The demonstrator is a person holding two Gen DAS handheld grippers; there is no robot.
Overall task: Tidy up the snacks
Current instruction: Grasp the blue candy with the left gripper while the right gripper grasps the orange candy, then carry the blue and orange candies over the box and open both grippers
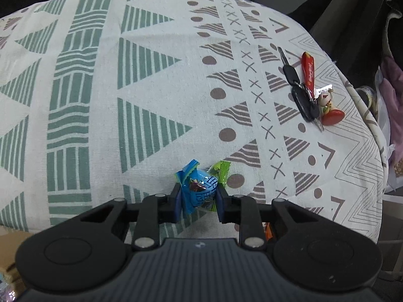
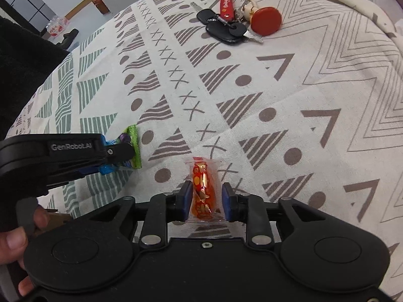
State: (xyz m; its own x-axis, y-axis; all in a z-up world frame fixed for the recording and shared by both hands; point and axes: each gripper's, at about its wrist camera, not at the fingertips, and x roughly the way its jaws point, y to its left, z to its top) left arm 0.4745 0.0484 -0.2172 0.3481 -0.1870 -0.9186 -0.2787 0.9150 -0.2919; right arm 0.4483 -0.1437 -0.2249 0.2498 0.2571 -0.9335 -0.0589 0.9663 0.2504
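Left wrist view shows the left gripper [image 1: 199, 196] clamped on a blue-and-green wrapped candy [image 1: 201, 188] above the patterned tablecloth [image 1: 100, 100], while the right gripper [image 2: 206, 201] pinches a red-orange candy [image 2: 203, 193]; both, mid-carry, probably need setting together.

The tablecloth [image 1: 151, 80] covers the table surface. The left gripper [image 1: 199, 198] sits near the front edge of the cloth, with a snack packet [image 1: 199, 188] between its fingers. The right gripper [image 2: 205, 198] is to the right of the left gripper, with a second snack packet [image 2: 202, 191] between its fingers. A key bunch [image 2: 226, 29] lies on the cloth at the far right, well apart from both grippers, near the cloth's right edge.
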